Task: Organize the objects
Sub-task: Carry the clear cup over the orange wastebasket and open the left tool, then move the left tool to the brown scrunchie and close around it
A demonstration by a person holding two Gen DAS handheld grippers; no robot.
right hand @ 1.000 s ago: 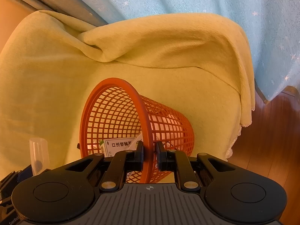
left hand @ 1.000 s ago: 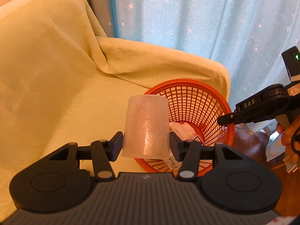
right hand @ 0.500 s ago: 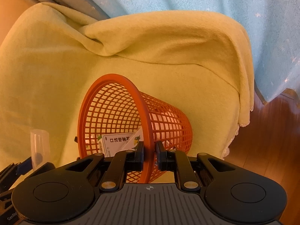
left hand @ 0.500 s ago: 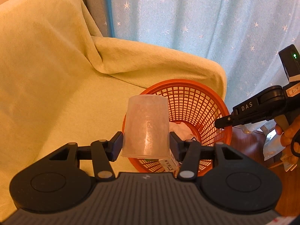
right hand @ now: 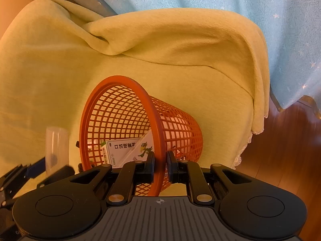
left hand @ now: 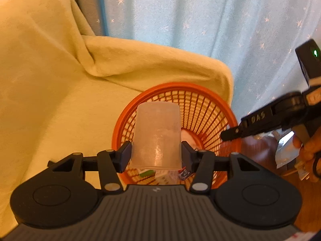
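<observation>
A frosted clear plastic cup [left hand: 156, 135], upside down, sits clamped between the fingers of my left gripper [left hand: 156, 156], right in front of the mouth of the orange mesh basket [left hand: 210, 108]. My right gripper [right hand: 160, 165] is shut on the basket's [right hand: 120, 108] rim and holds it tilted, mouth turned toward the left gripper. Inside the basket lie a white and green carton [right hand: 128, 150] and other packets. In the right wrist view the cup [right hand: 57, 147] shows at the lower left, outside the rim. The right gripper's body [left hand: 276, 116] reaches in at the right of the left wrist view.
A yellow blanket [right hand: 180, 46] covers the sofa behind and under the basket. A light blue starred curtain [left hand: 200, 16] hangs behind. Wooden floor [right hand: 284, 160] lies to the right. A hand [left hand: 309, 150] at the right edge holds the right gripper's handle and some wrappers.
The cup has moved closer to the basket's mouth and now overlaps it. The basket has tipped further toward the left gripper, and the carton inside has slid.
</observation>
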